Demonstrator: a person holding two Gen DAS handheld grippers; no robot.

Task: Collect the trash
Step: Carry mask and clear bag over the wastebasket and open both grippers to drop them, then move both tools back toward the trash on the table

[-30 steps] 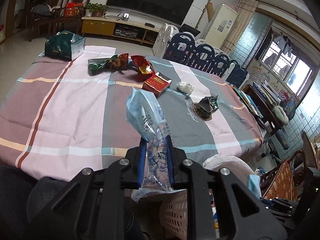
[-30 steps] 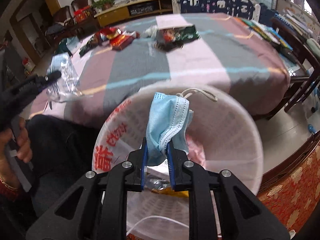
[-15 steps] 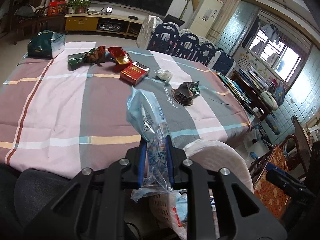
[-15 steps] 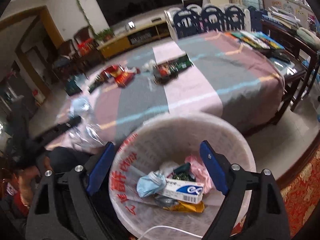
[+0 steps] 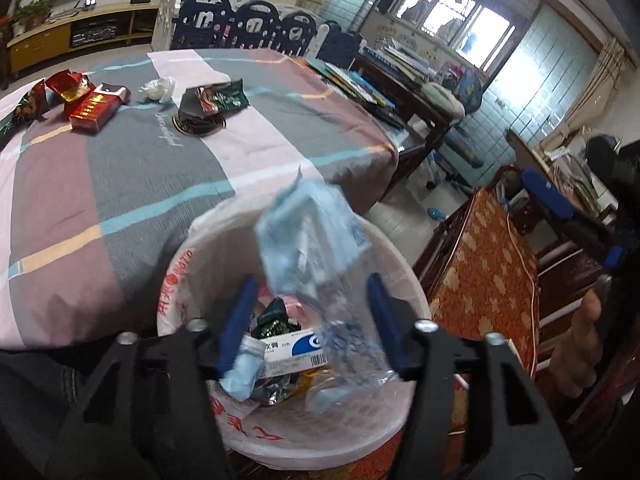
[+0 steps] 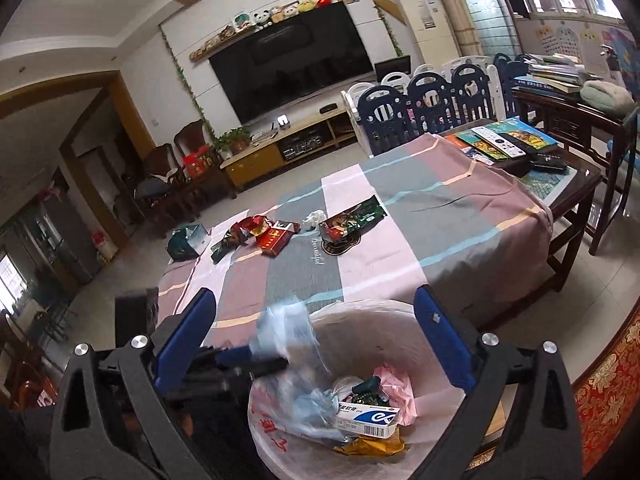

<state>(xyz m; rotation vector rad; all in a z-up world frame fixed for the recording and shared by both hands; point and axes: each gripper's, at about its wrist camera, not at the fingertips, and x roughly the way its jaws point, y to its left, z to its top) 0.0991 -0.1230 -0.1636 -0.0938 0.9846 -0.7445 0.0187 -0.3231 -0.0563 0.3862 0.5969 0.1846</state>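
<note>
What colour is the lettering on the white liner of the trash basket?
Red lettering on the white plastic liner of the round trash basket; clearest in the left wrist view.

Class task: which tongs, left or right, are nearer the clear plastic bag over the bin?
Left. The left tongs are open right around the clear plastic bag above the bin; the right tongs hang open farther back.

Pink-grey plaid tablecloth [image 5: 120, 168], white bin liner [image 5: 400, 264] with red print, pale blue plastic bag [image 5: 308, 236], red box [image 5: 96, 110]

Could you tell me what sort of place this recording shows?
Most likely a home living room: a large wall television over a low media cabinet, and a cloth-covered table with a lined trash basket beside it.
</note>
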